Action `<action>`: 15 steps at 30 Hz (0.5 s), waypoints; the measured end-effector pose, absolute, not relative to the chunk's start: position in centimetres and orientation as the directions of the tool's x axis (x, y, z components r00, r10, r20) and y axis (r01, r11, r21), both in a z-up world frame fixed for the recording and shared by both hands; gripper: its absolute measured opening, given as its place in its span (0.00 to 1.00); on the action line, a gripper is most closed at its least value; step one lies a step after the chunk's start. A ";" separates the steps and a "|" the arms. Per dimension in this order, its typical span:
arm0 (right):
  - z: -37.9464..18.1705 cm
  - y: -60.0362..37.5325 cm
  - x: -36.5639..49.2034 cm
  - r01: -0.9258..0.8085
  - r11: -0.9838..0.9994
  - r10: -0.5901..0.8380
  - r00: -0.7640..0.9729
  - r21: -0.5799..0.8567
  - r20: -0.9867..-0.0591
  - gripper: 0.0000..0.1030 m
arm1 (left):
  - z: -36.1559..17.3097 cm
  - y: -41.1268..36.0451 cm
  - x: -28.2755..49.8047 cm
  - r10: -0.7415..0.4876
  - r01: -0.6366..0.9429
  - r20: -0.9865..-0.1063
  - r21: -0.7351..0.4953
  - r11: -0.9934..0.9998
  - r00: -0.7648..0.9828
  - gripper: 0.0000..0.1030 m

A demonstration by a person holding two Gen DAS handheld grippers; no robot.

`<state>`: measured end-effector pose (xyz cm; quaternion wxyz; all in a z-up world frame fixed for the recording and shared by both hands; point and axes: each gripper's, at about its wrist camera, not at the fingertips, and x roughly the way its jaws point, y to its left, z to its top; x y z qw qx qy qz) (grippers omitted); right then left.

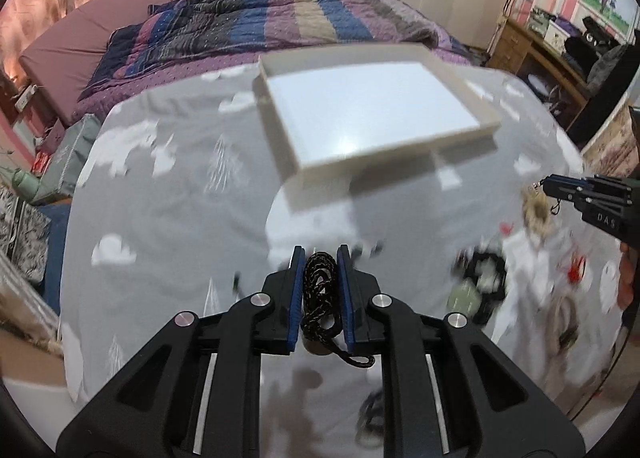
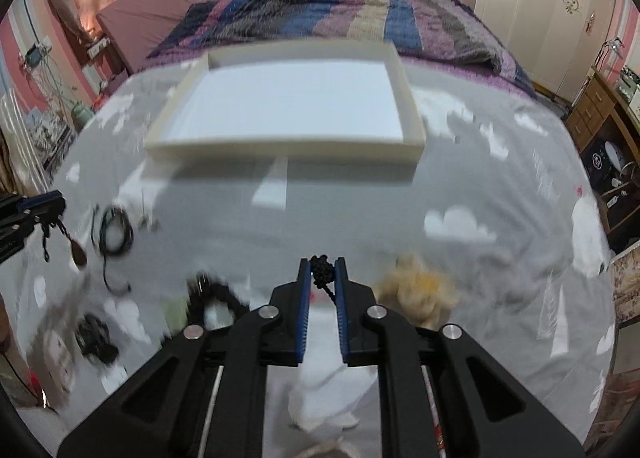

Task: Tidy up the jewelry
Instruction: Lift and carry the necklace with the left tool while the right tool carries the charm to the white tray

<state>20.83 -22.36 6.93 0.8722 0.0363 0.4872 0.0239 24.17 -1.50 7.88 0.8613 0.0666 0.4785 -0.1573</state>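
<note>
My left gripper (image 1: 320,258) is shut on a black braided cord necklace (image 1: 318,294), held above the table; it also shows at the left edge of the right wrist view (image 2: 42,203), with a dark pendant (image 2: 79,256) hanging from it. My right gripper (image 2: 323,264) is shut on a black knotted cord (image 2: 322,272); it also shows in the left wrist view (image 1: 546,185), with a beige tassel (image 1: 536,213) hanging below. An empty white tray (image 2: 160,149) lies ahead of both, also in the left wrist view (image 1: 360,161). More jewelry (image 2: 116,234) lies blurred on the table.
The table has a grey cloth with white clouds (image 2: 456,223). A yellowish tassel piece (image 2: 420,290) lies right of my right gripper. A bed with a striped quilt (image 2: 340,13) stands behind the table. A wooden desk (image 1: 532,53) is at the far right.
</note>
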 end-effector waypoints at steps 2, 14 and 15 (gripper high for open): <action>8.2 -22.4 22.1 -0.001 0.996 0.074 0.544 0.087 -0.836 0.12 | 8.9 -2.1 26.3 -0.235 0.336 -0.840 -0.067 0.939 0.489 0.14; 11.3 -23.8 37.4 0.062 0.992 0.053 0.574 0.108 -0.817 0.11 | 10.3 -7.9 40.9 -0.251 0.303 -0.825 -0.102 0.948 0.507 0.14; 11.0 -23.9 38.4 0.066 0.992 0.054 0.572 0.111 -0.819 0.11 | 9.9 -8.3 42.3 -0.256 0.299 -0.827 -0.112 0.948 0.501 0.14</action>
